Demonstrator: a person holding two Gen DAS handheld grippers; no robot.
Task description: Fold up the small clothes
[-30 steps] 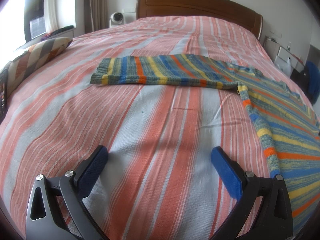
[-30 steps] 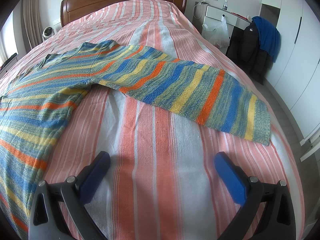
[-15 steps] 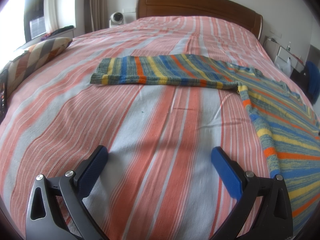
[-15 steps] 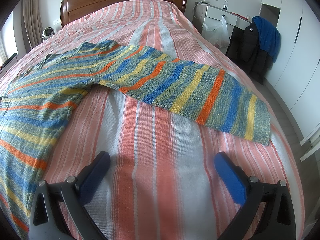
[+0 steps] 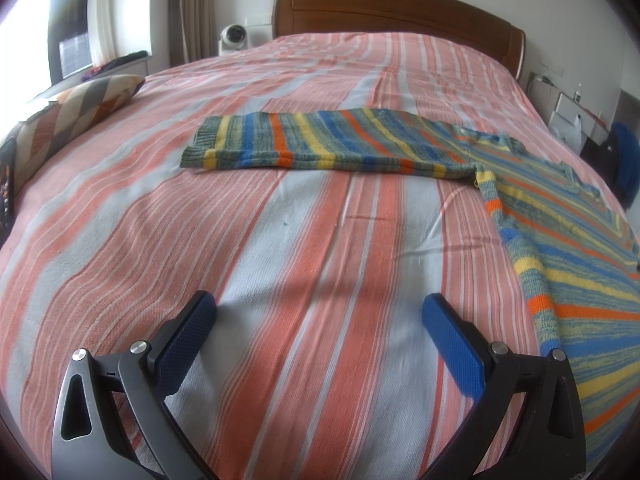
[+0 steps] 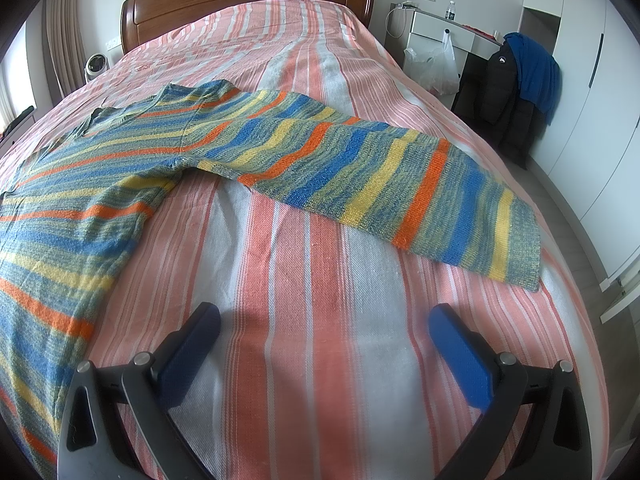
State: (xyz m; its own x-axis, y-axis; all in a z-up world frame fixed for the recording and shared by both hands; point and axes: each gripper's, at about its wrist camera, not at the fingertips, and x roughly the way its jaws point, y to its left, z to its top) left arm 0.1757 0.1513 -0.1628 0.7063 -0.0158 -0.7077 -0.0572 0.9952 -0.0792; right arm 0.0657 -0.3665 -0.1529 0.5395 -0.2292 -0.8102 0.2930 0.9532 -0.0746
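A knitted sweater [image 5: 568,248] striped in blue, yellow, orange and grey-green lies flat on the bed, sleeves spread out. In the left wrist view its one sleeve [image 5: 320,144] stretches to the left, well ahead of my left gripper [image 5: 318,312], which is open and holds nothing. In the right wrist view the sweater body [image 6: 72,208] fills the left side and the other sleeve [image 6: 400,184] runs out to the right, its cuff near the bed's edge. My right gripper [image 6: 324,320] hovers over bare bedspread short of that sleeve, open and empty.
The bed wears a pink, orange and white striped bedspread [image 5: 280,248] with a wooden headboard [image 5: 400,8]. A striped cushion [image 5: 76,108] lies at the left edge. A white desk with a plastic bag [image 6: 436,64] and a chair draped with dark and blue jackets [image 6: 520,88] stand right of the bed.
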